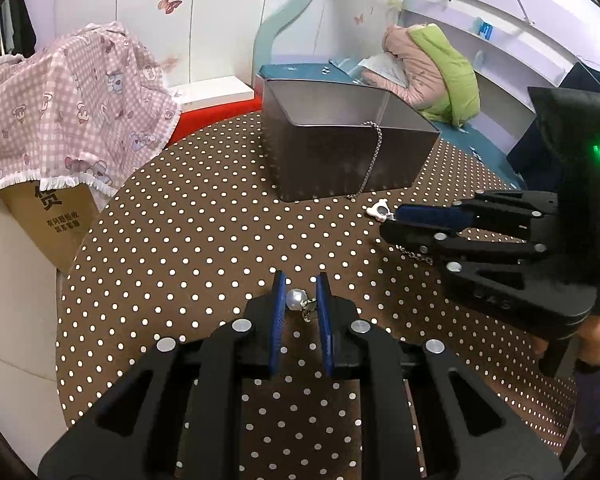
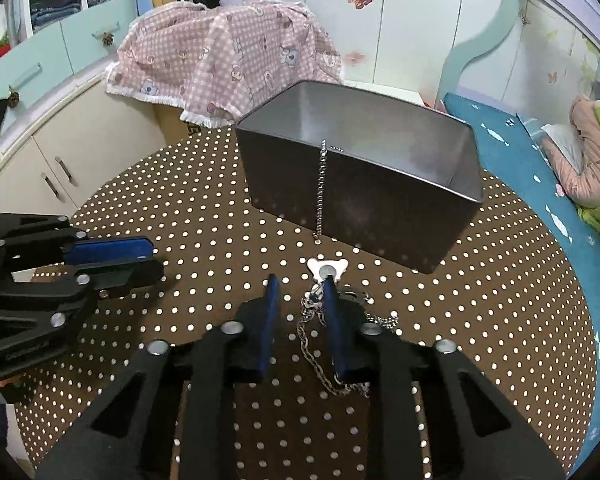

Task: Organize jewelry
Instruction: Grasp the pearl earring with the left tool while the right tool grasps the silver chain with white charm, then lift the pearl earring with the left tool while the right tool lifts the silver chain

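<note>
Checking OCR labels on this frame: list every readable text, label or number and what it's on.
"货": large character on the cardboard box, partly under the pink checked cloth.
"有问题拒收" / "联系客服": small print below it on the same box, my best reading.
Embossed letters on the right gripper body: too faint to read.
Dark print on that box in the right wrist view: cut off, unreadable.
Metal tin: no text.

Child's bedroom: bed [image 2: 540,184], butterfly-stickered wardrobe [image 2: 380,20].

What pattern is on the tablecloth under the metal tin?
Brown tablecloth with white polka dots, clearest in the right wrist view.
</note>
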`<state>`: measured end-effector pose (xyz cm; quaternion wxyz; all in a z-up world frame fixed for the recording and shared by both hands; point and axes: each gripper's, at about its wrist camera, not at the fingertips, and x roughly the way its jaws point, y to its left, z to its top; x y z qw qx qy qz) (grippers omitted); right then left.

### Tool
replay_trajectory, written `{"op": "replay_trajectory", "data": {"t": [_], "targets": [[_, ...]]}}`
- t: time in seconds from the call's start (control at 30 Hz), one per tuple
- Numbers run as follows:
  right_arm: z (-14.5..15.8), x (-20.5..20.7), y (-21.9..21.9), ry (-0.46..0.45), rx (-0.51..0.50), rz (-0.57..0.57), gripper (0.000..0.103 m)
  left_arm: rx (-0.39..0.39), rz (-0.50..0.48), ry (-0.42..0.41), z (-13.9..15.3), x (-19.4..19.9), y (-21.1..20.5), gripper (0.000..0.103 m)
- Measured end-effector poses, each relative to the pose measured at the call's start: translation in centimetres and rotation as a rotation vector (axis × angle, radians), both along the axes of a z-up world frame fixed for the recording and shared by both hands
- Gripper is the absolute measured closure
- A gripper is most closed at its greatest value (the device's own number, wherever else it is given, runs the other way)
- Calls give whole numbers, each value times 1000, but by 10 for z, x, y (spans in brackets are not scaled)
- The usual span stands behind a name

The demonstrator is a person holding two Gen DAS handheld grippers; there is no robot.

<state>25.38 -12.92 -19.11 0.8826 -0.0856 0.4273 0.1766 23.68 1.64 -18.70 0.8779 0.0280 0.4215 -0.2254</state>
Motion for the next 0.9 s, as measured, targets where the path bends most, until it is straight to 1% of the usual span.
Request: {"op": "replay_trajectory", "data": {"t": [0.03, 0.07, 0.23, 0.3, 0.4, 0.53, 0.67, 0.83, 0.9], "targets": [[-1, 1, 1, 0, -15, -4, 87, -2, -2, 1, 0, 0, 0, 88], [-5, 2, 1, 2, -30, -7, 90, -4, -5, 2, 0, 0, 0, 88], [-6, 4, -7, -5, -32, -20, 103, -16, -6, 8, 0, 2, 1, 88], [-4, 1, -10, -5, -21, -16, 103, -29, -13, 11, 0, 3, 2, 88], [7, -5, -18, -22, 32, -16, 103, -49, -22, 12, 5, 5, 4, 88], [36, -13, -32, -55, 104, -20, 103, -81, -32, 7, 17, 10, 9, 88], [59, -19, -45, -83, 145, -28, 103, -87, -35, -10, 29, 11, 8, 88], [76, -25, -54, -134, 147, -49, 103, -98, -53, -16, 40, 8, 1, 88], [87, -28, -58, -144, 169, -42, 103, -115, -69, -22, 48, 9, -2, 88]]}}
